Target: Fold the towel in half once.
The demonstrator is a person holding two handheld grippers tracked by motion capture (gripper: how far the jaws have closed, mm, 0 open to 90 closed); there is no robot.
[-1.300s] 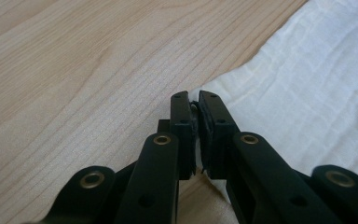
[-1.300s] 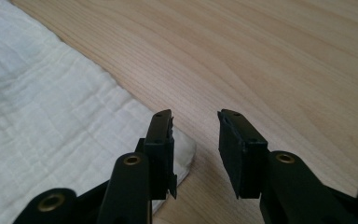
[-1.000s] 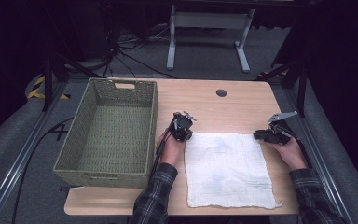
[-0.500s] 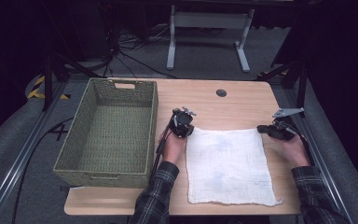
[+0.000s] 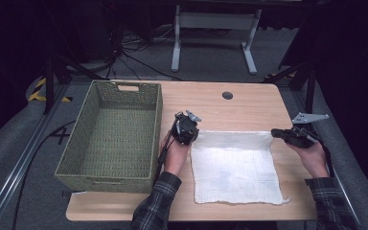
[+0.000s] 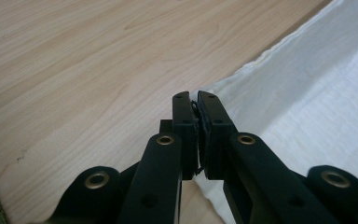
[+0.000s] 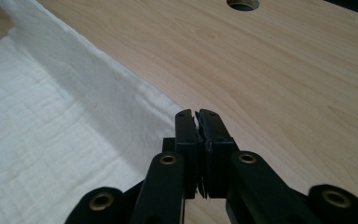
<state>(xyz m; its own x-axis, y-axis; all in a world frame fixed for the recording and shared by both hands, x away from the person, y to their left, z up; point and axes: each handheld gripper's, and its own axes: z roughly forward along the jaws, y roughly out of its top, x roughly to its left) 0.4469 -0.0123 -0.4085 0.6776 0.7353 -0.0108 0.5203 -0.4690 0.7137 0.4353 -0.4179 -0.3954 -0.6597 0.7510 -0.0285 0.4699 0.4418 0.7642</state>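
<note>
High view: a white cloth (image 5: pixel 235 165) lies spread on the wooden bench (image 5: pixel 249 103), with a woven green basket (image 5: pixel 112 134) standing empty at its nine o'clock. The left gripper (image 5: pixel 186 128) sits at the cloth's far-left corner, about eleven o'clock of the cloth; the right gripper (image 5: pixel 287 135) sits at the far-right corner, about one o'clock.

Left gripper view: the jaws are pressed together on the hem of the cloth (image 6: pixel 307 88), pinching that corner, which rises slightly off the bench (image 6: pixel 84 65).

Right gripper view: the jaws stand closed at the edge of the cloth (image 7: pixel 51 116); a raised fold runs from them toward ten o'clock, which suggests the corner is pinched here too. A round cable hole (image 7: pixel 243 4) lies at twelve o'clock.

Judged step: both far corners are gripped and lifted, the start of a fold. The next move probably calls for carrying both corners evenly toward six o'clock, keeping the hem taut and level, to meet the near edge.
</note>
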